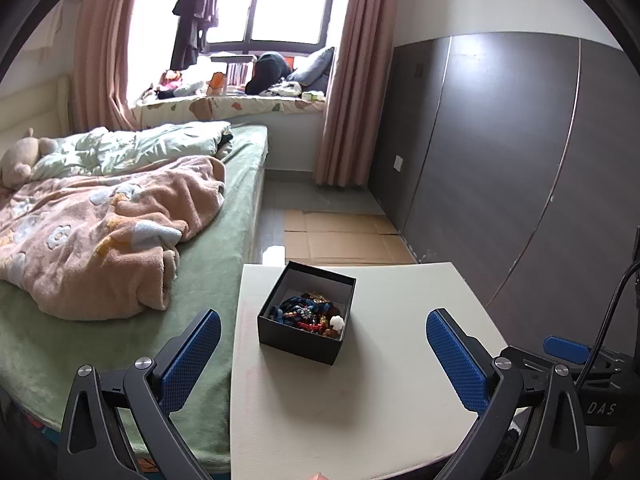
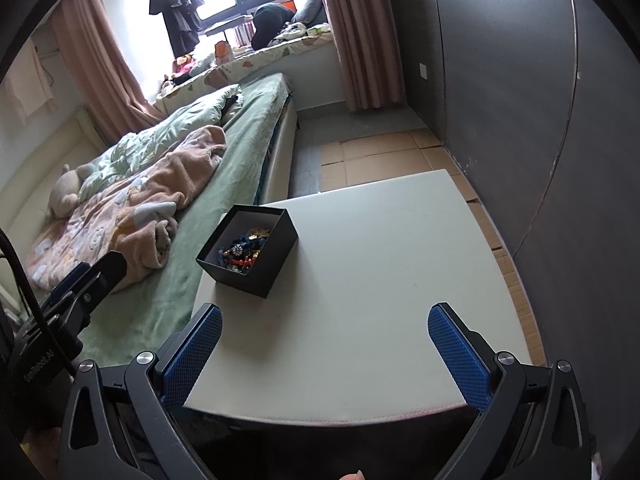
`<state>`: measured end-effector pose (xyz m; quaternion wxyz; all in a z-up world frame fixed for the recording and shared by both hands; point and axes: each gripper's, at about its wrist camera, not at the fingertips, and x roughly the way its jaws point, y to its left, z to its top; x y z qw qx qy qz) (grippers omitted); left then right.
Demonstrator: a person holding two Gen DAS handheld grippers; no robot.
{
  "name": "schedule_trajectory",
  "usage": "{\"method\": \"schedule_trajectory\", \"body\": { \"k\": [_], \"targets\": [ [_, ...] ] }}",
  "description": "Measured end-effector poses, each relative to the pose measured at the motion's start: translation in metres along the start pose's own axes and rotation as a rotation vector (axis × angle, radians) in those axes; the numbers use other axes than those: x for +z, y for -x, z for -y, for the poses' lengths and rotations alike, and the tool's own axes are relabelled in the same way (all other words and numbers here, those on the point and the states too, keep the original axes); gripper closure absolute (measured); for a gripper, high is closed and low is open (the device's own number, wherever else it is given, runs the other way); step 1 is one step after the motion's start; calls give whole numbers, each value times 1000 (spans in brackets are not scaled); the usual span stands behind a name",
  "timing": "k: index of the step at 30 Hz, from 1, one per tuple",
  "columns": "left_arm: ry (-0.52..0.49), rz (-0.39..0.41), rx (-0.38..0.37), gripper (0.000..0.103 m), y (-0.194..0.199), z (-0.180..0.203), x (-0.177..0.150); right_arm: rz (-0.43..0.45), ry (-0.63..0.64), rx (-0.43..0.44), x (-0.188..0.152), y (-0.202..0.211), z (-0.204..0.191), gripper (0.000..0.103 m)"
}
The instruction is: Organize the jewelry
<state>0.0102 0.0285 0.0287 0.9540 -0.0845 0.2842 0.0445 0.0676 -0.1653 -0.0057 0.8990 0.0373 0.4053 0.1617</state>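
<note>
Daylight floods through a dark-framed window [image 1: 276, 8] hung with pink curtains [image 1: 344, 80], dark clothes [image 1: 196, 12] dangling before the glass. A cluttered window seat [image 1: 232, 102] runs beneath it. The bed [image 1: 224, 248] wears a green sheet, a rumpled pink blanket [image 1: 100, 236] and a plush toy [image 1: 20, 158]. Grey wall panels [image 1: 500, 152] line the right side, with flattened cardboard [image 1: 340, 236] on the floor.

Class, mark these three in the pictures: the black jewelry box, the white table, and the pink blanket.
black jewelry box [image 1: 300, 344]: left wrist view, on its front outer wall.
white table [image 2: 380, 280]: right wrist view, on bare tabletop right of the box.
pink blanket [image 1: 100, 240]: left wrist view, on its crumpled middle.
</note>
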Motion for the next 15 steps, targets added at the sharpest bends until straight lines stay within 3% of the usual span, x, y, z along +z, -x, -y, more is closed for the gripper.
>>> {"method": "schedule_trajectory", "body": {
  "k": [15],
  "targets": [
    [-1, 5, 25, 0, -4, -5, 3, -5, 35, -12, -1, -2, -6, 0]
  ]
}}
